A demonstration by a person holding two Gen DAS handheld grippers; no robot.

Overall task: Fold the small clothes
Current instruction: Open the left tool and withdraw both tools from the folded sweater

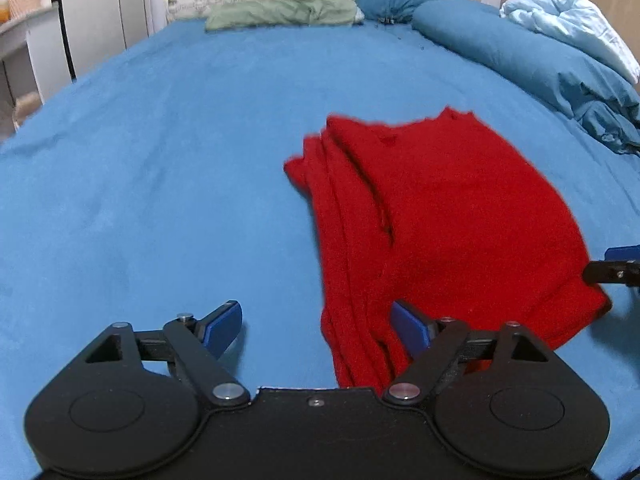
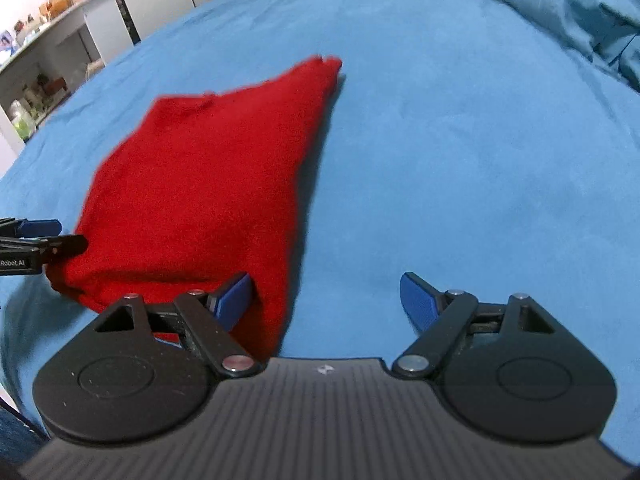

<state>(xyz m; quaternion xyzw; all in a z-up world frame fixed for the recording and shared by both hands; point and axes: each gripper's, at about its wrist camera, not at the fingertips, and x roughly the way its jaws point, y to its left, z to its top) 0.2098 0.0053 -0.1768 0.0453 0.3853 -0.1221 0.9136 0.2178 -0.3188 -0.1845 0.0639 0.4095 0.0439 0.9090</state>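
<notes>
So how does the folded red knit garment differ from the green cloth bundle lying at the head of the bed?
The folded red knit garment lies in the middle of the blue bedsheet, near both open grippers; the green cloth bundle sits far off against the quilted headboard. The red one is folded into flat stacked layers; the green one is rumpled into a long roll. Red is vivid, green pale. Both rest on the sheet, and no fingers grip either.
</notes>
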